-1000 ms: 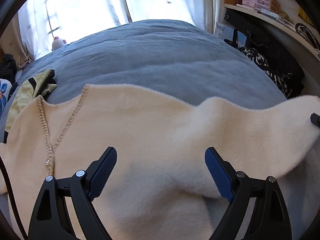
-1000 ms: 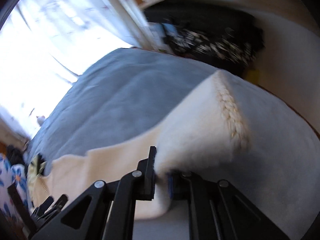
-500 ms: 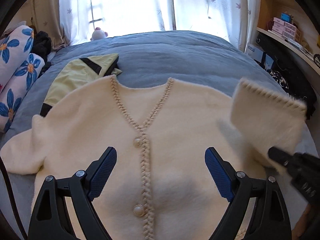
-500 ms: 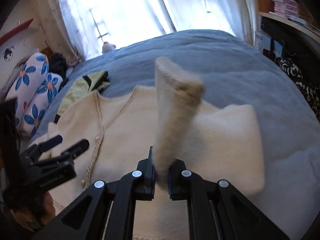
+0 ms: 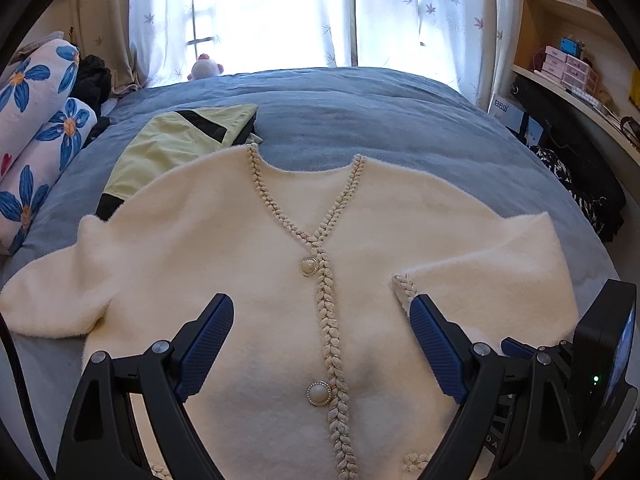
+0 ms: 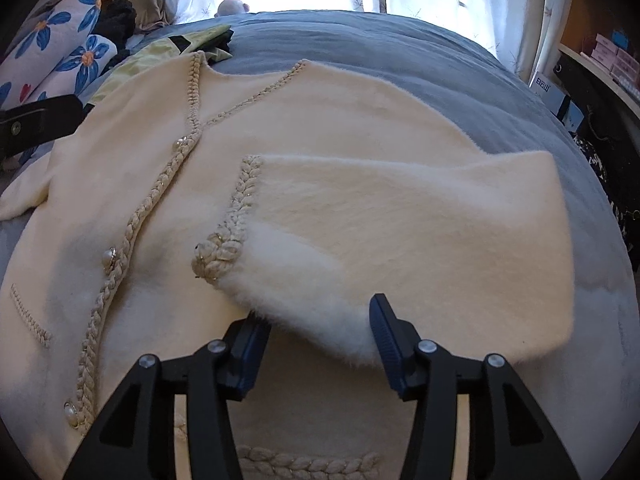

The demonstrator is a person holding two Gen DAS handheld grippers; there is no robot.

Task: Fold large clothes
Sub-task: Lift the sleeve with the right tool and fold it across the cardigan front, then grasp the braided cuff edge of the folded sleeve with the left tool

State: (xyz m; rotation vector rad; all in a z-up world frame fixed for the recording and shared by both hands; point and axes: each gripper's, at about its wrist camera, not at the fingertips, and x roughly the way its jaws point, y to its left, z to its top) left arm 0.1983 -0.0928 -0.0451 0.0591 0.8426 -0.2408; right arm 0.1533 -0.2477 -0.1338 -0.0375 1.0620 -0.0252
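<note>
So far only one sleeve (image 6: 400,216) lies folded across the cream cardigan (image 5: 248,280) spread on the bed (image 5: 360,120), my right claw (image 6: 316,344) opening off its cuff, my left claw (image 5: 320,348) wide and empty; everything else remains.

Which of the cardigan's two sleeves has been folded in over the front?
The right sleeve, the one by the shelves: its braided cuff lies on the cardigan's chest. The left sleeve, by the flowered pillows, sticks out flat.

Black left gripper (image 5: 321,344) and right gripper (image 6: 316,344), blue-padded jaws, silver screws.
</note>
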